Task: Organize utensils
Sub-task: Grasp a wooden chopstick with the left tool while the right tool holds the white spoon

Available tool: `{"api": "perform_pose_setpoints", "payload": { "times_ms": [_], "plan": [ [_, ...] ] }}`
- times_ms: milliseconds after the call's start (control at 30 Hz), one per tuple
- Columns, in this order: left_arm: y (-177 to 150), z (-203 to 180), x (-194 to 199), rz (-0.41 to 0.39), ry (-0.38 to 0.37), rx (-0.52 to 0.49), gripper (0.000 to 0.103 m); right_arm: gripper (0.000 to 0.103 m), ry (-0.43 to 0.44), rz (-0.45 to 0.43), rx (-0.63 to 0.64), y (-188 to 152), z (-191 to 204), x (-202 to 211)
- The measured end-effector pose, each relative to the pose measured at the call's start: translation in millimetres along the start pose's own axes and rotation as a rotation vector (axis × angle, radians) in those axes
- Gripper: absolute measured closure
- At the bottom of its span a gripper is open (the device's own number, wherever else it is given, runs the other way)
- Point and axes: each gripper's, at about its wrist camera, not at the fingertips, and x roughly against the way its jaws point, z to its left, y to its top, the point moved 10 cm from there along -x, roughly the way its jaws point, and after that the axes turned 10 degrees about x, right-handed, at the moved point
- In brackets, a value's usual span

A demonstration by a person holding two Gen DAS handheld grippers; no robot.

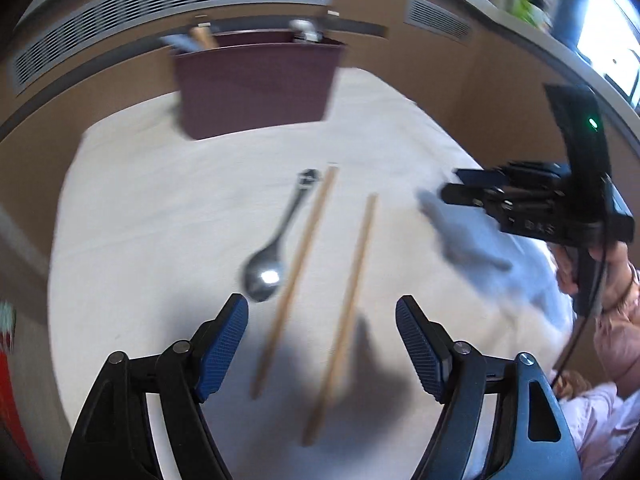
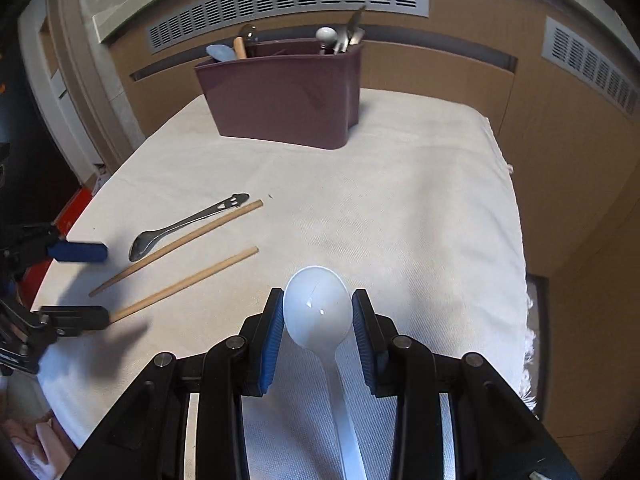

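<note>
The right gripper (image 2: pixel 318 320) is clamped on the bowl of a white plastic spoon (image 2: pixel 318 308), one blue pad against each side, with the handle trailing back under the tool toward the person. Grasping the bowl leaves the handle free, which probably suits dropping the spoon handle-first into the maroon caddy (image 2: pixel 286 92).

The left gripper (image 1: pixel 322 344) hangs with its jaws spread and nothing between the pads. It is lined up over the near ends of two wooden chopsticks (image 1: pixel 316 292), so it looks set to gather them lengthwise in one pinch.

Taking the caddy as landmark: it stands at the far edge of the white cloth (image 2: pixel 420 200), already holding a pale blue spoon, a wooden handle and several metal pieces upright in separate sections. The chopsticks lie well in front of it, roughly parallel and a little apart, their far ends pointing toward it. A metal spoon (image 1: pixel 276 244) lies just beside the chopstick on its side, handle toward the caddy, bowl near the left gripper's left finger. The white spoon is held well in front of the caddy.
</note>
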Motion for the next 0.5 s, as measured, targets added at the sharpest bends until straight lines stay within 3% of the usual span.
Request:
{"api": "perform_pose_setpoints", "payload": {
  "times_ms": [67, 167, 333, 500],
  "plan": [
    [2, -16, -11, 0.041, -0.007, -0.058, 0.056, 0.072, -0.001, -0.009, -0.015, -5, 0, 2],
    [7, -28, -30, 0.111, -0.004, -0.087, 0.079, 0.071, 0.025, -0.025, -0.043, -12, -1, 3],
    [12, -30, -59, 0.211, 0.069, -0.125, 0.09, 0.071, 0.039, -0.042, -0.053, -17, 0, 5],
    [17, -37, -68, 0.248, 0.123, -0.191, 0.09, 0.071, 0.045, -0.059, -0.047, -18, 0, 7]
  ]
}}
